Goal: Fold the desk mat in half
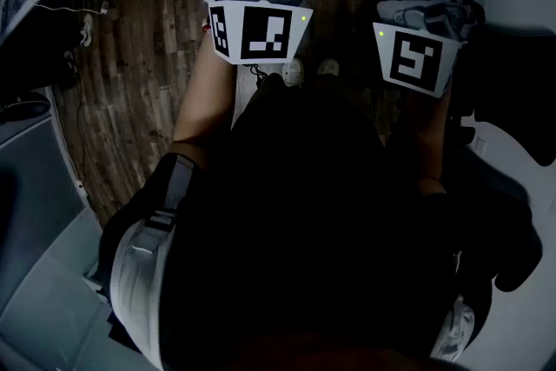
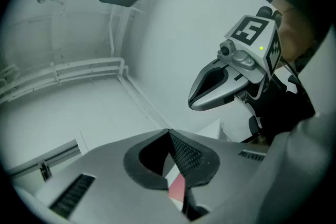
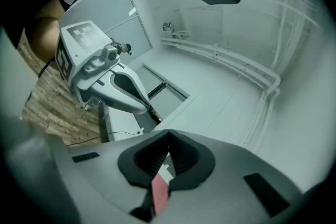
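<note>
The left gripper [image 2: 169, 134] and right gripper [image 3: 168, 138] both have their jaws closed tip to tip on nothing. They are held side by side over the floor [image 1: 130, 74]. The mat shows in no view. Folding looks not yet begun. The next move is to find the mat and open the jaws at one edge.

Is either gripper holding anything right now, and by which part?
Nothing is held: the left gripper and the right gripper both have jaws shut together, empty.
</note>
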The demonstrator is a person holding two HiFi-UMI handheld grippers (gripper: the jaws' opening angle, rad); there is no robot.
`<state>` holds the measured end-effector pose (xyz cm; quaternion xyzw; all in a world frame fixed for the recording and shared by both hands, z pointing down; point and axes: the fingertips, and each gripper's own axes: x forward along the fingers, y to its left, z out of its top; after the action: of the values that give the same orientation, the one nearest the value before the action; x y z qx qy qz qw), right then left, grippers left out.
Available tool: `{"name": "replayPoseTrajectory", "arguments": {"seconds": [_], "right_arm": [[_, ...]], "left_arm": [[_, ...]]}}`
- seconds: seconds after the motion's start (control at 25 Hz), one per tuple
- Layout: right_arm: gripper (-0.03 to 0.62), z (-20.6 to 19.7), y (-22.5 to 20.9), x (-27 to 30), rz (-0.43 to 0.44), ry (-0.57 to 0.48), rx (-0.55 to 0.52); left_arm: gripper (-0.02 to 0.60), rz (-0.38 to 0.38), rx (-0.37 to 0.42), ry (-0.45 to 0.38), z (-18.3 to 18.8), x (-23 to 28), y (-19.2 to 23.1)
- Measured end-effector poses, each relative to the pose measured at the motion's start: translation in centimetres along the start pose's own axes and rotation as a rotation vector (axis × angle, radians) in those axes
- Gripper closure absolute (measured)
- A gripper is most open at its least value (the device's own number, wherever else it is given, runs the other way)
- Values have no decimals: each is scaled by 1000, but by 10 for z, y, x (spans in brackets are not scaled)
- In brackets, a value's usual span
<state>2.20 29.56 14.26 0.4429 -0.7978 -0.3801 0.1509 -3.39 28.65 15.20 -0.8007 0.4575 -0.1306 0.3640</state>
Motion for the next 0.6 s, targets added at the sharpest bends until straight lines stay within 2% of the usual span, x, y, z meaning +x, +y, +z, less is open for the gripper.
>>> {"name": "replayPoseTrajectory", "arguments": {"seconds": [0.6], "right_arm": [[565, 2, 7, 6, 5, 0, 8]], "left_arm": [[569, 11, -13, 13, -8, -5, 8]]}}
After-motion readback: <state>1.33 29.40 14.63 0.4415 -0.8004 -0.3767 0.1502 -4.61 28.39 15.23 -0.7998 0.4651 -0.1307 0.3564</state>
